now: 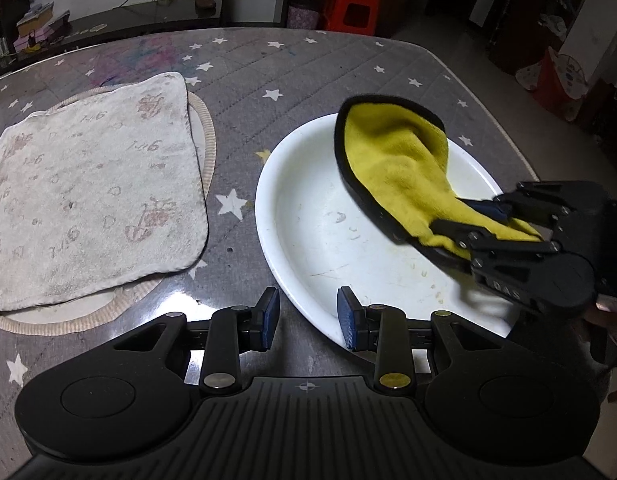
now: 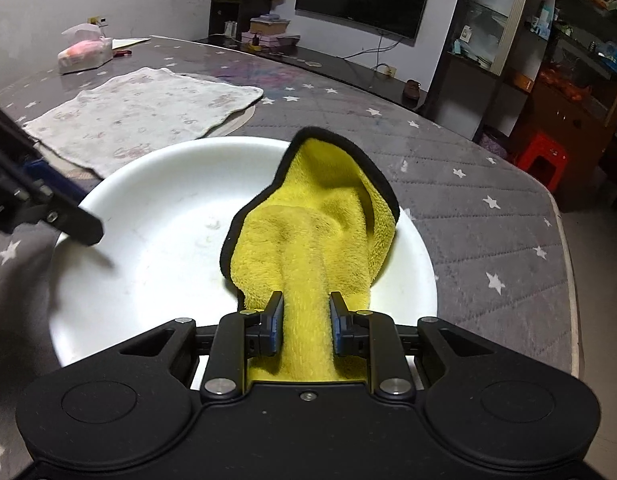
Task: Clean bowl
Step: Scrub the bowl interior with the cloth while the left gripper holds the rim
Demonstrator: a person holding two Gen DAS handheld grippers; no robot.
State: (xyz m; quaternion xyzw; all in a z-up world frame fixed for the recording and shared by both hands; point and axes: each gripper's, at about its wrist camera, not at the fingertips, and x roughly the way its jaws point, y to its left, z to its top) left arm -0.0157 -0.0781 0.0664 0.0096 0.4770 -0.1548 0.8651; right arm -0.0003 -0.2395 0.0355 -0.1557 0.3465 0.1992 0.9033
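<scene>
A wide, shallow white bowl (image 1: 328, 220) (image 2: 156, 240) sits on the grey star-patterned table, with faint smears on its inside. A yellow cloth with a black edge (image 1: 392, 160) (image 2: 320, 232) lies across the bowl's far right side. My right gripper (image 2: 306, 320) (image 1: 468, 216) is shut on a bunched end of that cloth, just above the bowl's right rim. My left gripper (image 1: 307, 316) (image 2: 60, 200) straddles the bowl's near left rim, one finger inside and one outside. Its jaws are narrowly apart and clamp the rim.
A worn white towel (image 1: 88, 192) (image 2: 148, 116) lies flat over a round woven mat (image 1: 206, 132) to the left of the bowl. A tissue pack (image 2: 86, 54) sits at the far left. The table's curved edge runs right of the bowl, with a red stool (image 2: 542, 160) beyond.
</scene>
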